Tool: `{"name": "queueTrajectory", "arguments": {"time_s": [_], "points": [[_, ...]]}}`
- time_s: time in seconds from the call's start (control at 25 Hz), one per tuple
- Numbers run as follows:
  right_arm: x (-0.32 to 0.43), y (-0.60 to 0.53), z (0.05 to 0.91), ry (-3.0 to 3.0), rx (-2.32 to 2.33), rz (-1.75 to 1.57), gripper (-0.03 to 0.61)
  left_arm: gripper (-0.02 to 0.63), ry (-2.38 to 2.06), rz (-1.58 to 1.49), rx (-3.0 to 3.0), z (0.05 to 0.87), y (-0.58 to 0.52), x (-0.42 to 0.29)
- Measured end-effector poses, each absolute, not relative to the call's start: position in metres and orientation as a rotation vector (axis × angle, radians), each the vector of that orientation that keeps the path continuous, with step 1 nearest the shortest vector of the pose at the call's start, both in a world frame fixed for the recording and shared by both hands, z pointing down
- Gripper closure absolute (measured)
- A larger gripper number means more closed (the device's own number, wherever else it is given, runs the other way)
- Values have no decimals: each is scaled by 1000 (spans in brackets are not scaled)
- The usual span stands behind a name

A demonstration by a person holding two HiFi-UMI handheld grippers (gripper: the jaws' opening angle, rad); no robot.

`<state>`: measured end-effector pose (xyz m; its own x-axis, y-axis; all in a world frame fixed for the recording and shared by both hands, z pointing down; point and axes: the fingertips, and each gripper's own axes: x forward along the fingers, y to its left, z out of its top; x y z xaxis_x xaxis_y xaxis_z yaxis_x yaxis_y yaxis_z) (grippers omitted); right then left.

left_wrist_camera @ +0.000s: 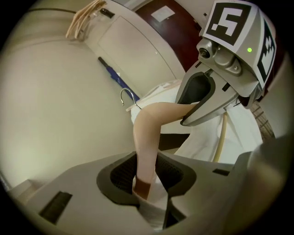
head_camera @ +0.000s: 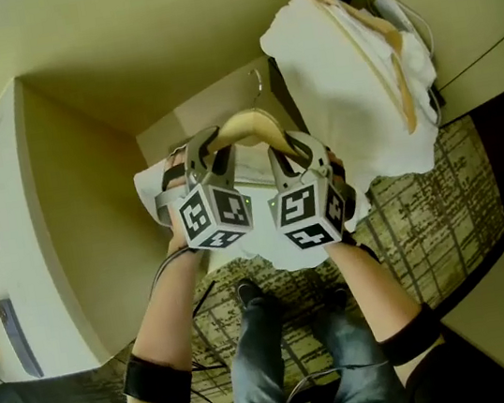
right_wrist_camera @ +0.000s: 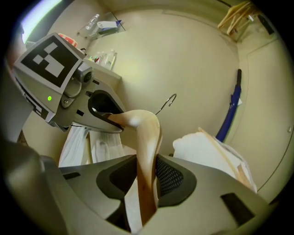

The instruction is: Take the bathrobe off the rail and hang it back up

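Left tongs (left_wrist_camera: 147,176) pinching one hanger (left_wrist_camera: 154,121) arm, bit of white cloth caught in too; grip out on arm, likely to keep hanger level. Robe (head_camera: 284,255) draped on hanger, off rail, held low before person, above carpet (head_camera: 442,204). Hook (right_wrist_camera: 165,105) free, toward wall, ready for rehang. Right tongs (right_wrist_camera: 146,183) pinching other arm; two-point hold should curb swing. Second white heap (head_camera: 348,86) with spare hangers far right, apart.

Closet corner: wooden hangers (head_camera: 403,96), patterned carpet (head_camera: 462,181)
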<state>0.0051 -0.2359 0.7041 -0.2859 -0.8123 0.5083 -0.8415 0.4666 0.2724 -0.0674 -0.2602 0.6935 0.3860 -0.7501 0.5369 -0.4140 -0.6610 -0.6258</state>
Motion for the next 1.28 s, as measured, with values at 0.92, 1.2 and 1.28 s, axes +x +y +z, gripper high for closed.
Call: {"name": "queueTrajectory", "arguments": {"time_s": [0.92,1.2,1.28], "points": [[92,-264,877,-1779,1559,361,418,483,704,-1337,-2433,885,-307,20],[94,-261,874,-1780,1568,401,374,432,740,-1353,-2464,883,-303,13],[96,-258,871,-1780,1566,399,374,431,750,-1348,-2462,879,-300,11]]}}
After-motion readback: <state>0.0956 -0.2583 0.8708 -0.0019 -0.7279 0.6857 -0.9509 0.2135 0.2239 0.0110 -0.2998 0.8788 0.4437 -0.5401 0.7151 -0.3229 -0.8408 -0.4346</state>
